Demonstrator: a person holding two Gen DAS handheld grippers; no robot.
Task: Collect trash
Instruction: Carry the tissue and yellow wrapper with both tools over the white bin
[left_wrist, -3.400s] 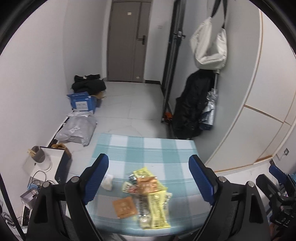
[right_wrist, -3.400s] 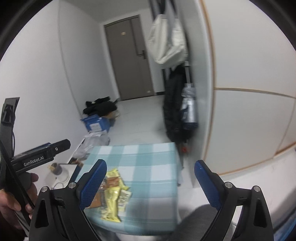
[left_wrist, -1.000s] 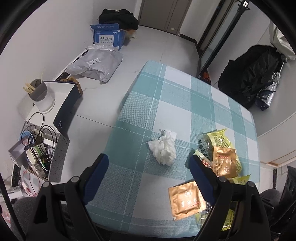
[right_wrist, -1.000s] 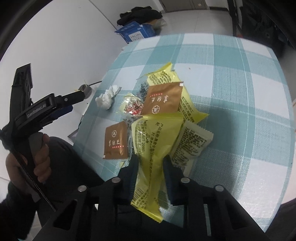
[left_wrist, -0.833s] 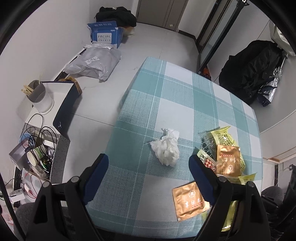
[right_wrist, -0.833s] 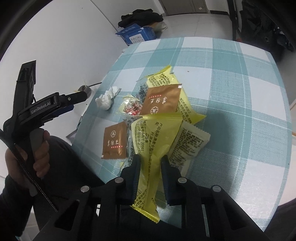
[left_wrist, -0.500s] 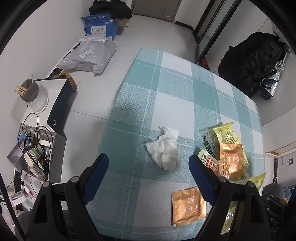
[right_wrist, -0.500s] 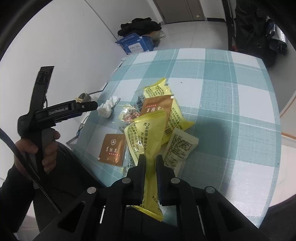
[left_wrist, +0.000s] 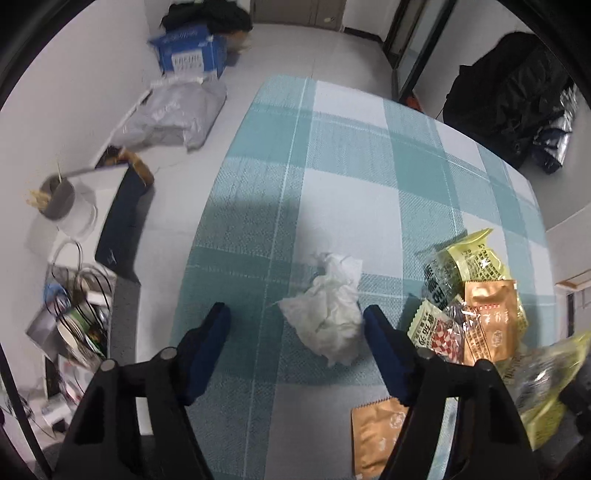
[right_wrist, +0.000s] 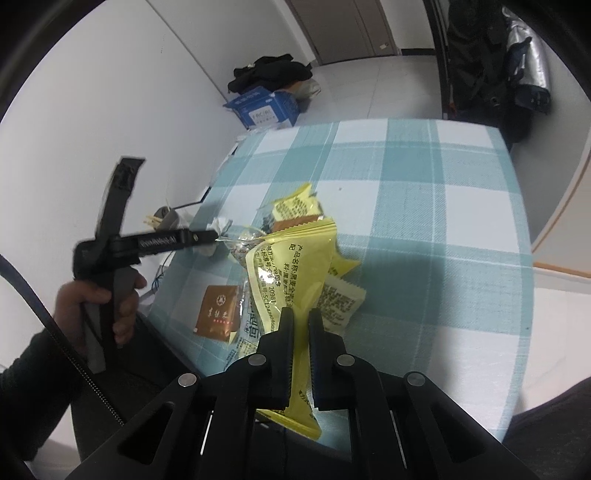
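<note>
A crumpled white tissue (left_wrist: 328, 317) lies on the teal checked tablecloth (left_wrist: 332, 155). My left gripper (left_wrist: 297, 325) is open and low over the cloth, with the tissue between its fingers, close to the right one. My right gripper (right_wrist: 301, 321) is shut on a yellow snack wrapper (right_wrist: 291, 266) and holds it lifted above a pile of wrappers (left_wrist: 476, 295). A brown sachet (right_wrist: 218, 310) lies by the near table edge; it also shows in the left wrist view (left_wrist: 376, 428).
Left of the table, a low shelf holds a cup of sticks (left_wrist: 55, 199), cables and small items (left_wrist: 77, 310). A grey parcel bag (left_wrist: 173, 114) and a blue box (left_wrist: 190, 55) lie on the floor. A black bag (left_wrist: 506, 96) sits beyond the table's far right.
My left gripper has dropped closer to the tissue, now between its fingers. My right gripper has closed on the yellow wrapper and lifted it off the pile.
</note>
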